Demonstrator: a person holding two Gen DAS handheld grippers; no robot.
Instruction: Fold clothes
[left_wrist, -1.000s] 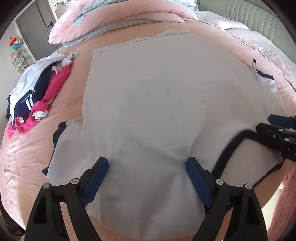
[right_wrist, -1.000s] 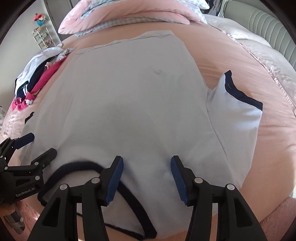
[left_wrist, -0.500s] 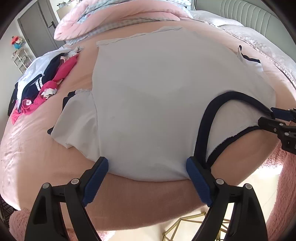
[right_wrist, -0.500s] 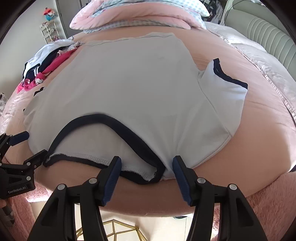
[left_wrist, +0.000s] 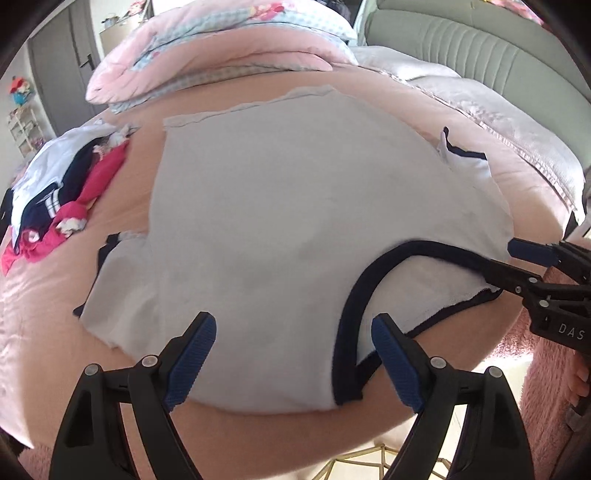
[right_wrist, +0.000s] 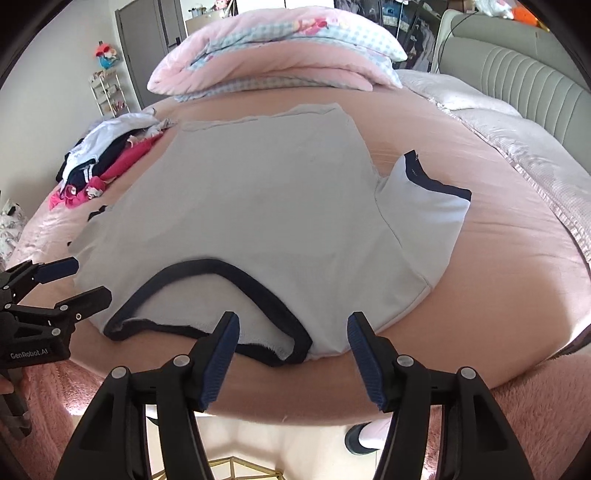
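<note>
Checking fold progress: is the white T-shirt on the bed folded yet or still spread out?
Spread out. The T-shirt lies flat on the bed, both sleeves out to the sides, collar at the near edge; no fold shows.

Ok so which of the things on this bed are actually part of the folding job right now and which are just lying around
Part of the job:
white T-shirt, spread flat on the bed
left gripper, fingers open, nothing between them
right gripper, fingers opening, nothing between them

Just lying about:
pile of clothes beside the shirt
folded pink quilt
green headboard
</note>
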